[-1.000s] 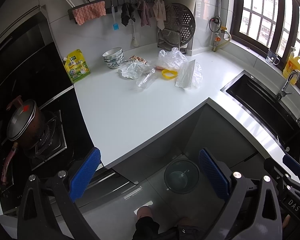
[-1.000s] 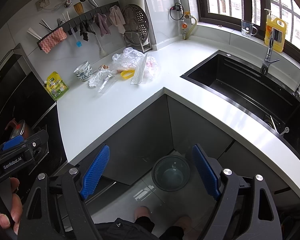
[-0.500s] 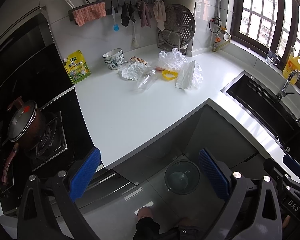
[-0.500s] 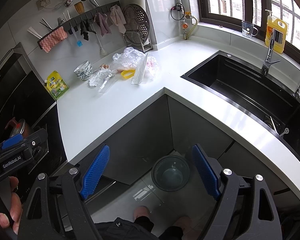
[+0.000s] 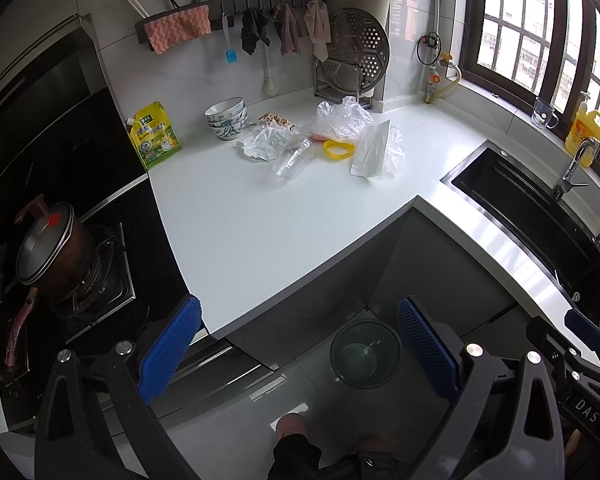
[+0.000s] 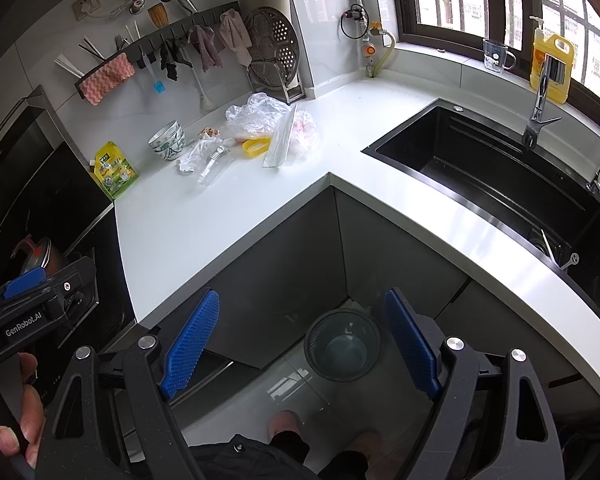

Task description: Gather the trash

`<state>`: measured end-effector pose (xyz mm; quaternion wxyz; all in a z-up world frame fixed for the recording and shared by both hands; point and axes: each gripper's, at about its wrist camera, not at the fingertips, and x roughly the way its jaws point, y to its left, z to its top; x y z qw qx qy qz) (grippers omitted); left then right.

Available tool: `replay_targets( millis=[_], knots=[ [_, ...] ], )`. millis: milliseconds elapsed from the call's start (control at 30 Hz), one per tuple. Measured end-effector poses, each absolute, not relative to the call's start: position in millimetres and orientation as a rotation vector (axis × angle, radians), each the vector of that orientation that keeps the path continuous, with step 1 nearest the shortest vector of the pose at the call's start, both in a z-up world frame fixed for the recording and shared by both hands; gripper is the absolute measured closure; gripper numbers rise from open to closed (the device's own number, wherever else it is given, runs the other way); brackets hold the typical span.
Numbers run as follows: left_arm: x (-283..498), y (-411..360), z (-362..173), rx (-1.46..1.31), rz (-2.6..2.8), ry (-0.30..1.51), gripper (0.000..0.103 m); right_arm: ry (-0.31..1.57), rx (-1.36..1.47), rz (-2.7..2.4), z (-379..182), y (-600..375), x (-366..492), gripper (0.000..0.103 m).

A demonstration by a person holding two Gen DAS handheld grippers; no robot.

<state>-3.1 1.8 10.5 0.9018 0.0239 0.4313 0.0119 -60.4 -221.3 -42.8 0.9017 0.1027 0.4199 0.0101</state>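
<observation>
Left gripper [image 5: 300, 350] held high over the floor in front of the counter corner, tilted down and forward. Jaws spread wide, nothing between the blue pads [image 5: 170, 348]. Right gripper [image 6: 300, 340] same pose: jaws wide apart, empty, angled down at the corner. In the right wrist view the left unit shows at 9 o'clock with the person's fingers [image 6: 16, 436] wrapped on its handle at 8 o'clock.

Trash bin [image 5: 365, 353] sits on the grey floor, at 5 o'clock in the left view, just inside the right-hand pad; looks empty apart from a liner.

Trash cluster at 12 o'clock on the white countertop [image 5: 260, 224], well apart from both grippers:
- crumpled clear wrapper [image 5: 262, 145]
- clear plastic bottle [image 5: 294, 158] lying on its side, touching the wrapper
- yellow ring [image 5: 339, 149] just beside the bottle
- clear plastic bag [image 5: 342, 118] behind the ring
- folded white bag [image 5: 376, 153], standing on edge

Stacked bowls [image 5: 226, 118] and yellow-green pouch [image 5: 155, 140] at 11 o'clock. Black sink [image 6: 500, 184] at 2 o'clock in the right view.
</observation>
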Motion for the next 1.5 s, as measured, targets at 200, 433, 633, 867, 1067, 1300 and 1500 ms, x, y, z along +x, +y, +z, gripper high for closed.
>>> replay_targets(
  millis=[200,433,633,867,1067,1300,1500],
  knots=[
    [-4,-1,11,0.054,0.023,0.888,0.006,0.867,0.211,0.021,-43,-221,-60,0.022],
    [-3,-3,10,0.052,0.028,0.893,0.006,0.870,0.208,0.026,-44,-223,-60,0.022],
    [-7,-7,9,0.019,0.041,0.871,0.006,0.869,0.183,0.071,-51,-233,-58,0.022],
    [-15,-16,9,-0.028,0.070,0.813,0.006,0.878,0.174,0.161,-66,-258,-50,0.022],
    [0,-9,-3,-0.074,0.114,0.846,0.006,0.882,0.180,0.211,-74,-271,-19,0.022],
    [61,18,-27,-0.090,0.137,0.883,0.006,0.870,0.194,0.225,-80,-263,47,0.022],
    [157,49,-46,-0.085,0.091,0.878,0.006,0.862,0.261,0.152,-87,-247,126,0.022]
  ],
)
